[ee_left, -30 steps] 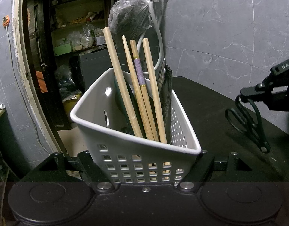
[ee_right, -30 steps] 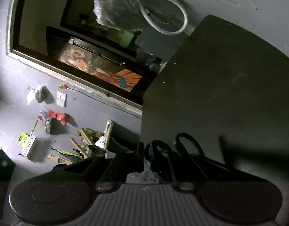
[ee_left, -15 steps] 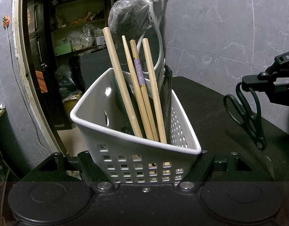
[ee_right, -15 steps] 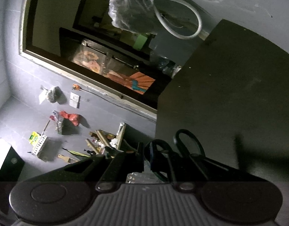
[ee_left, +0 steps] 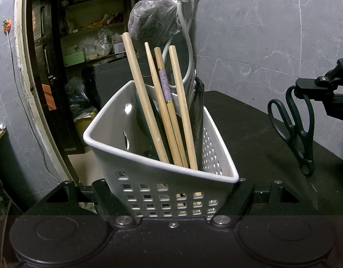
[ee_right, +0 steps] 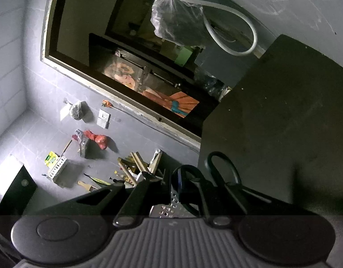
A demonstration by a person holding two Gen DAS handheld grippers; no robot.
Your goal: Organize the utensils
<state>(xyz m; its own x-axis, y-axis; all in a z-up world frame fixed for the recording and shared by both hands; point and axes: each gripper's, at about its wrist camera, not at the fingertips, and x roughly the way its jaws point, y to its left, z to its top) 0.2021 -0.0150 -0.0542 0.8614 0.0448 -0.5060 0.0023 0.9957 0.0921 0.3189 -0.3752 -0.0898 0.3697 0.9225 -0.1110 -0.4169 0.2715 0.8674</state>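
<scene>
On the black table (ee_left: pixel 249 129) my left gripper (ee_left: pixel 171 192) clasps the white basket (ee_left: pixel 149 174) of upright wooden utensils (ee_left: pixel 169 111) near the front edge, while my right gripper (ee_left: pixel 314 84) pinches black scissors (ee_left: pixel 298 131) by their handles, long axis vertical, tips downward above the right side; next I must carry them over the basket.

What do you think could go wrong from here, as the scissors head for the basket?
The scissors hang by one handle loop from the right gripper, so they may swing or slip out. The basket, clamped in the left gripper, is crowded with tall wooden sticks; the scissors' tip could snag on them or on the rim.
</scene>
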